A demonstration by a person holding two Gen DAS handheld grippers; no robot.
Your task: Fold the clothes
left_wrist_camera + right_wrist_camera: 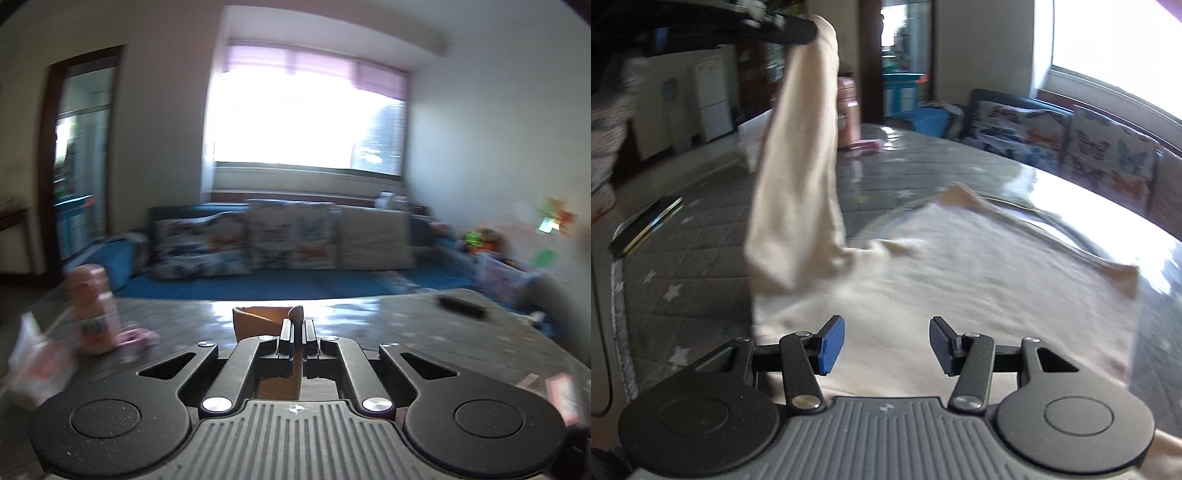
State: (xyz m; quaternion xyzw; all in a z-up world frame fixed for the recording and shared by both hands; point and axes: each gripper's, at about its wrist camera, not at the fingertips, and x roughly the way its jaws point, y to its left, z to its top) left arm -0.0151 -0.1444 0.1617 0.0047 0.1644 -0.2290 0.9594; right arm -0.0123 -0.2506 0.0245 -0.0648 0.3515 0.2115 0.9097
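Observation:
A cream garment [960,273] lies spread on the glossy table. One part of it [801,177] hangs lifted from my left gripper [798,29], which shows at the top left of the right wrist view. In the left wrist view my left gripper [298,332] is shut on a fold of the same cloth [258,319], held well above the table. My right gripper [886,343] is open and empty, low over the near part of the garment, with blue pads [831,343].
A pink bottle [94,310] and a small pink item [138,336] stand at the table's far left. A dark flat device [646,225] lies on the star-patterned cover. A black object [460,306] lies at right. A sofa with cushions [280,240] stands beyond.

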